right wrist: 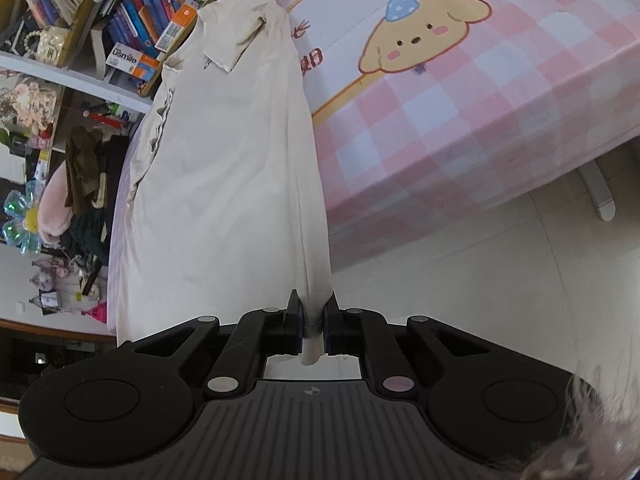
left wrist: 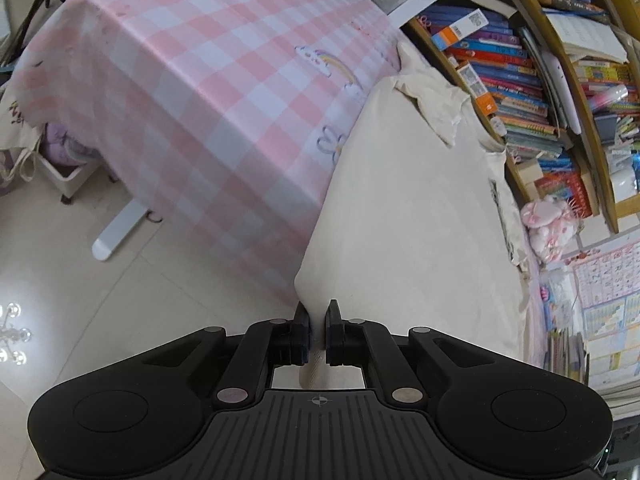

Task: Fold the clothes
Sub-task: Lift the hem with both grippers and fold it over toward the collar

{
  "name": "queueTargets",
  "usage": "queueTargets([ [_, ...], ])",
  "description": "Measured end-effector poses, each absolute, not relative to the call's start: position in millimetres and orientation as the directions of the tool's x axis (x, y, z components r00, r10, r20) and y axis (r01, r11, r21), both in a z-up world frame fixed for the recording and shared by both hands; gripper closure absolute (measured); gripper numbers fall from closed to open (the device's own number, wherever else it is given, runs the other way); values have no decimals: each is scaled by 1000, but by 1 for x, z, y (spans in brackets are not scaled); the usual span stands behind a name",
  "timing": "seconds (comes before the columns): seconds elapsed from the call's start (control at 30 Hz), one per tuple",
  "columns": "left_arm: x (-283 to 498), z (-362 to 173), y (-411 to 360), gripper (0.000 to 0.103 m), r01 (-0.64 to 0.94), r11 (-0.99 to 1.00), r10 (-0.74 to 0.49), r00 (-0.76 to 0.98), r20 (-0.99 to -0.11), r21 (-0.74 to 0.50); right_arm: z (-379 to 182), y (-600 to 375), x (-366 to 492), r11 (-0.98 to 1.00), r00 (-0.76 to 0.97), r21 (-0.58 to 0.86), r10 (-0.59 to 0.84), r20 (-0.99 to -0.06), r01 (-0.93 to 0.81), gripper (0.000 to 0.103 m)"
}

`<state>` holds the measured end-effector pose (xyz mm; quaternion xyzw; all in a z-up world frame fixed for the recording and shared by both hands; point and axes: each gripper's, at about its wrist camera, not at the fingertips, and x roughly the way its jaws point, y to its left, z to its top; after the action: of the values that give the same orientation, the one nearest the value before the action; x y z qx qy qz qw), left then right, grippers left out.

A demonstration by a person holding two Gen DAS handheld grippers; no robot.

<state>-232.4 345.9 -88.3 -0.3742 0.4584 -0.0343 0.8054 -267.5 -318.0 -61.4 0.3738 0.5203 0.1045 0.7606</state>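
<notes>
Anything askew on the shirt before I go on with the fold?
Yes: one sleeve of the cream shirt lies flopped and crumpled across its far end, not flat. Both hand-held grippers clamp the near edge.

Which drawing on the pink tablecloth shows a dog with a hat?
The yellow puppy drawing on the pink checked tablecloth wears a blue dotted hat; the rainbow cloud drawing has no animal.

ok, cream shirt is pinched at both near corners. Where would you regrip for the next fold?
Probably the sleeve flap folded across the cream shirt at its far end. Bring a tool in from the checkered tablecloth side; its loose hem edge lies raised there, easy to pinch.
</notes>
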Motion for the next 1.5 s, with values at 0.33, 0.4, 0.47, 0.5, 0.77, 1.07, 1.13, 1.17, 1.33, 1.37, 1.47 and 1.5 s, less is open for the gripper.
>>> queueTargets([
  [0.33,-271,-88,342,98,-324,703,-396,562,-727,-633,-67,-331,-302,688,368,684,588,-721,242,95],
  [0.4,-276,-81,343,98,-322,665,-400,608,-686,-674,-64,-331,-305,681,360,693,601,-713,235,95],
  [0.47,-277,-67,343,98,-290,604,-414,682,-603,-743,-54,-336,-304,628,406,747,638,-654,216,95],
  [0.5,-274,-58,343,98,-260,567,-421,724,-546,-782,-49,-339,-304,599,431,775,656,-620,204,95],
  [0.77,-206,-12,338,98,0,266,-407,906,-112,-964,-3,-363,-251,311,739,950,631,-235,36,95],
  [1.07,-103,-7,321,99,50,160,-342,940,-8,-986,27,-368,-176,236,858,971,506,-84,-44,95],
  [1.13,-83,-15,323,99,30,136,-327,945,-16,-990,27,-372,-159,216,884,976,458,-90,-13,95],
  [1.17,-73,-18,322,99,20,125,-323,946,-21,-992,26,-373,-150,200,895,980,437,-89,0,96],
  [1.33,-25,-33,314,99,-28,121,-367,928,-71,-992,12,-373,-109,175,915,981,379,-140,78,96],
  [1.37,-17,-35,314,99,-33,120,-375,924,-76,-992,10,-373,-102,174,916,981,372,-148,88,96],
  [1.47,5,-38,314,99,-28,118,-387,919,-72,-993,5,-373,-83,171,919,979,357,-166,110,96],
  [1.5,14,-39,314,99,-34,124,-388,918,-80,-992,3,-373,-77,169,920,979,353,-169,115,96],
])
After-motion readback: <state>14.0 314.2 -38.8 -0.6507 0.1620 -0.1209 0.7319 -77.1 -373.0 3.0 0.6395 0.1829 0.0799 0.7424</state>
